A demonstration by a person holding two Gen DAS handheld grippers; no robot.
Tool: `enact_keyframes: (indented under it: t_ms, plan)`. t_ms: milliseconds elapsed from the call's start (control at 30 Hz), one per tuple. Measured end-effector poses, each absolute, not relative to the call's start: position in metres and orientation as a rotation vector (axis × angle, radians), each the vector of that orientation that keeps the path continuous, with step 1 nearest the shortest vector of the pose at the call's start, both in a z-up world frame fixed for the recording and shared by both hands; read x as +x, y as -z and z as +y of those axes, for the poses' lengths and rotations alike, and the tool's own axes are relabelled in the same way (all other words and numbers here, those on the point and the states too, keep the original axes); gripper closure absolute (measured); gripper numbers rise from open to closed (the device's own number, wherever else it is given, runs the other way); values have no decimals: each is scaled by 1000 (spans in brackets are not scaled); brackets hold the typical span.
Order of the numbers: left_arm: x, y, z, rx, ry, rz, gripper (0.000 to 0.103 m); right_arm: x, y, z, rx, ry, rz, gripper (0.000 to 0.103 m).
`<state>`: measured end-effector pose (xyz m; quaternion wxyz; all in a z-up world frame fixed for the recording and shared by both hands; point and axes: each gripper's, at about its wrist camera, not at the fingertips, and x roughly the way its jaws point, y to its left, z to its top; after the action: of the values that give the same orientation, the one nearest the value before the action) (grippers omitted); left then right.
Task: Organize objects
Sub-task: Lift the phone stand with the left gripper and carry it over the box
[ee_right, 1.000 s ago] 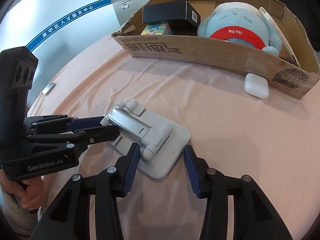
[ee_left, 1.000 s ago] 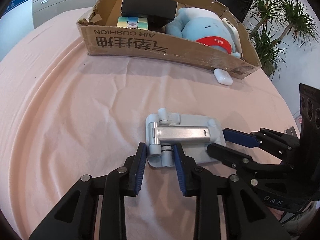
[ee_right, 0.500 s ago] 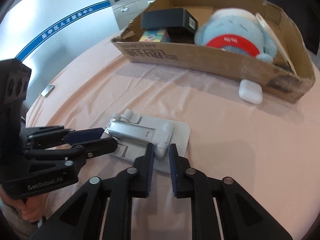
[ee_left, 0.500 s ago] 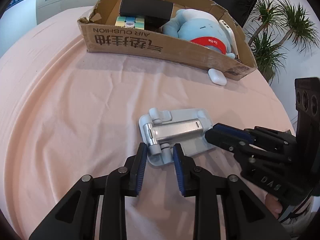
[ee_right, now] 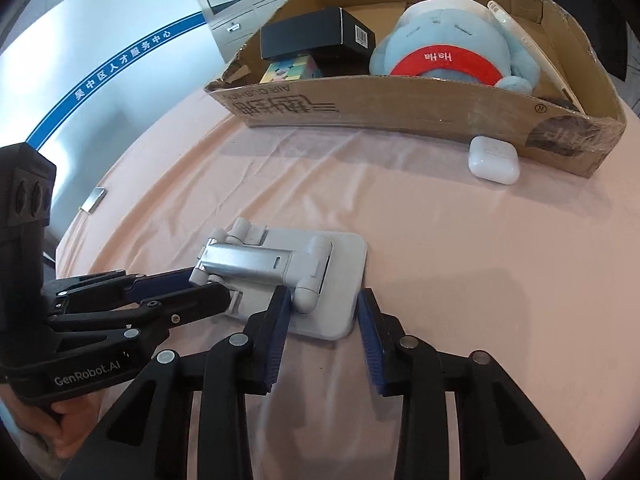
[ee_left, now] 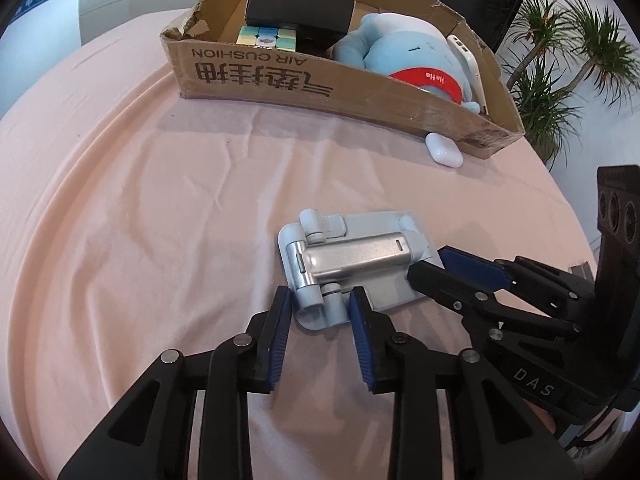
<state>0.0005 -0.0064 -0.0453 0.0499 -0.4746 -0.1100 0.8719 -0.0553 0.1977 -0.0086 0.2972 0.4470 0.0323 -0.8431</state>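
Since half a second ago the right gripper has spread its jaws wide again, after they were almost together. Now they stand open around the near end of the folded phone stand, one on each side of the hinge knob. The left gripper is also open, its blue pads just beside the other hinge end of the stand. The stand lies flat on the pink tablecloth, near both grippers. Farther away is the cardboard box with a blue plush toy, a puzzle cube and a black box inside. A white earbud case rests against the box's front wall, at its right end.
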Motion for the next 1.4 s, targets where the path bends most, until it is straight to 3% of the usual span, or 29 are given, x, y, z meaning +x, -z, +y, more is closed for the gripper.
enact_keyframes:
  t_ms: [1400]
  plan:
    - [-11,-26,-12,-1253,-2816,-290,76,-61,-57,192,981,2309,106,72]
